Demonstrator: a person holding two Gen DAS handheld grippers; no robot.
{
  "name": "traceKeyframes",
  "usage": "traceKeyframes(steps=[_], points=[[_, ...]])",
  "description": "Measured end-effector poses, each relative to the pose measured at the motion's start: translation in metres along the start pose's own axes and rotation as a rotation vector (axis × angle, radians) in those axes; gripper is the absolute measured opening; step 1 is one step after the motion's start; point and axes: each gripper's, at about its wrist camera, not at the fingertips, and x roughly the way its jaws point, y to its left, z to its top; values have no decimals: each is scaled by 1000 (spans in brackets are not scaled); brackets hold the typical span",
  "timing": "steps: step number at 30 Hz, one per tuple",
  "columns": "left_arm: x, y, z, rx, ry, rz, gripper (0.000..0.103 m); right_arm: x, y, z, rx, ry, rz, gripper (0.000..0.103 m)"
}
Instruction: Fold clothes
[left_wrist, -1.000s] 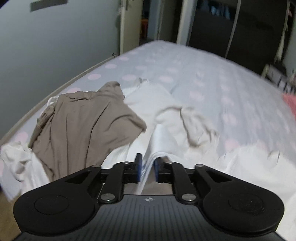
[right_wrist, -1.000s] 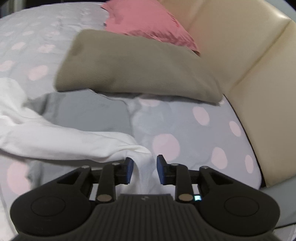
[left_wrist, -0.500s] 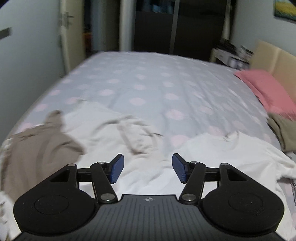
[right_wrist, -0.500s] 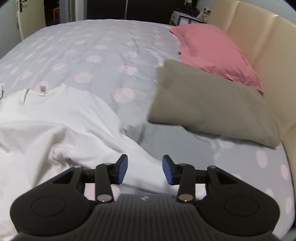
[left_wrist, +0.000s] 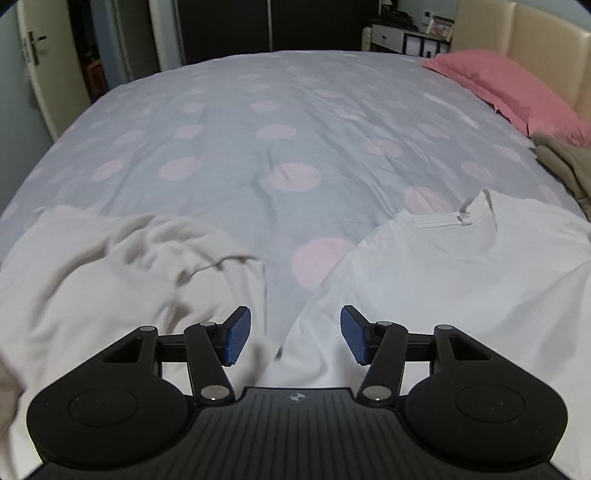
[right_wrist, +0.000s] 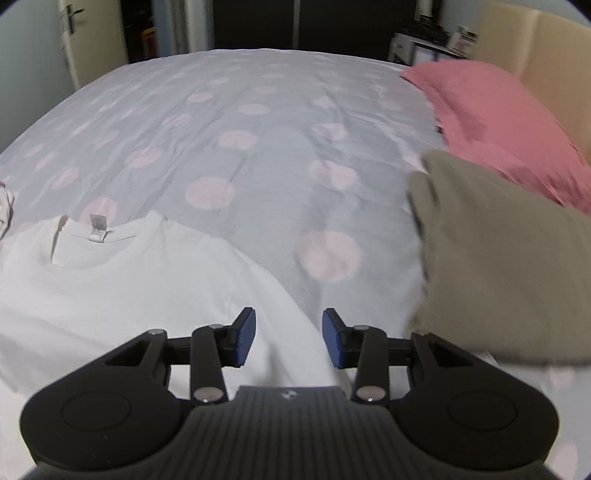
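A white T-shirt (left_wrist: 461, 266) lies spread on the bed, collar and tag towards the far side; it also shows in the right wrist view (right_wrist: 129, 280). My left gripper (left_wrist: 295, 338) is open and empty, hovering over the shirt's left edge. My right gripper (right_wrist: 288, 338) is open and empty above the shirt's right shoulder and sleeve. A crumpled cream garment (left_wrist: 110, 266) lies left of the shirt.
The bed has a grey cover with pink dots (left_wrist: 280, 122). A pink pillow (right_wrist: 498, 118) and an olive-brown pillow (right_wrist: 498, 258) lie at the right by the beige headboard (left_wrist: 546, 40). Dark wardrobes and a door stand beyond the bed.
Both grippers let go of the white shirt and opened wide. Both views swung up and round to face along the bed; the shirt now lies flat.
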Motion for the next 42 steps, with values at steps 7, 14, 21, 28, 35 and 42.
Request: traceKeyframes(steps=[7, 14, 21, 28, 35, 42], points=[[56, 3, -1, -29, 71, -45, 50, 57, -1, 15, 70, 5, 66, 43], [59, 1, -8, -24, 87, -74, 30, 96, 6, 12, 96, 38, 98, 44], [43, -15, -2, -15, 76, -9, 3, 80, 4, 16, 167, 7, 139, 6], [15, -16, 39, -39, -24, 53, 3, 37, 15, 32, 134, -131, 93, 5], [10, -22, 86, -26, -107, 85, 3, 13, 2, 55, 181, -288, 33, 5], [45, -23, 81, -20, -50, 135, 18, 49, -2, 57, 203, -217, 28, 16]])
